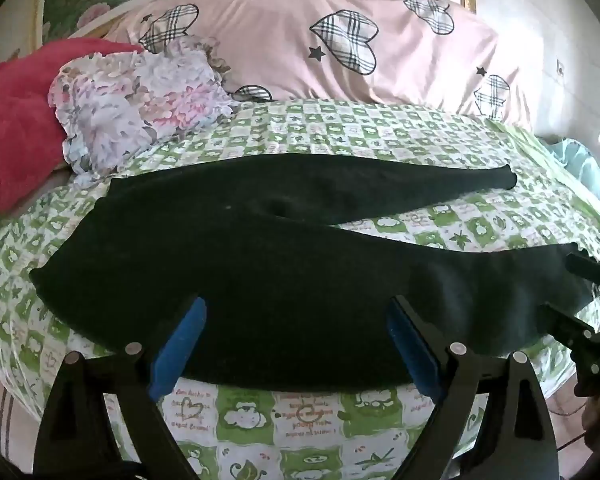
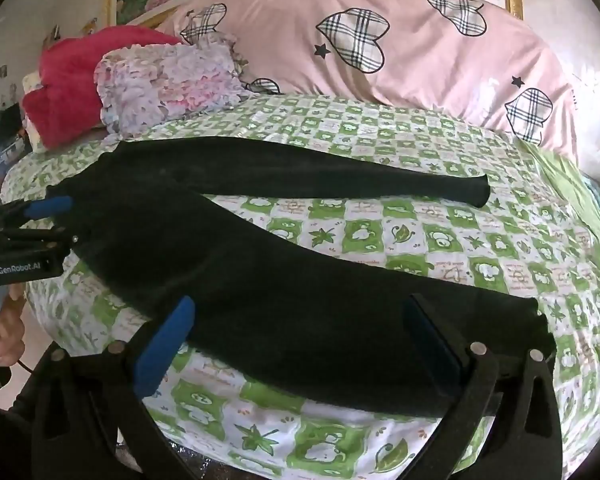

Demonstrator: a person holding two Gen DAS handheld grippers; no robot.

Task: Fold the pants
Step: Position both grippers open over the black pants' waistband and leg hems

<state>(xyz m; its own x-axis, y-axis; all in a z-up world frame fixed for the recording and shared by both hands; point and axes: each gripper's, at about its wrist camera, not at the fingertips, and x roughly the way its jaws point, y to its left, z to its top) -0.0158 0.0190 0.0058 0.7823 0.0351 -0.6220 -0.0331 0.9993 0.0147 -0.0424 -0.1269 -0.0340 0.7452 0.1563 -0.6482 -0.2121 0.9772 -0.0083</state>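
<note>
- Black pants (image 1: 260, 280) lie flat on the bed (image 1: 340, 420), spread open in a V, long axis running along the near edge; waist toward the left end, cuffs toward the right.
- Near leg lies just inside the near edge; far leg (image 2: 340, 176) angles off toward the pink heart-print duvet (image 2: 380, 40) at the far edge.
- Left tool (image 1: 296, 308) hovers over the waist and hip part, fingers wide apart, holding nothing.
- Right tool (image 2: 300, 312) hovers over the near leg near its cuff (image 2: 536, 308), fingers wide apart, empty.
- Judgement: the fold not yet begun; each tool must drop onto the near-edge cloth directly ahead of it. Right is nearer the cuff, left nearer the waist.
- Readable: "GenRobot.AI" on the left tool body, seen in the right wrist view. Print on the green checked sheet is too blurred to read.
- Floral cushion (image 1: 140, 104) and red blanket (image 1: 16, 120) sit at the far-left corner.
</note>
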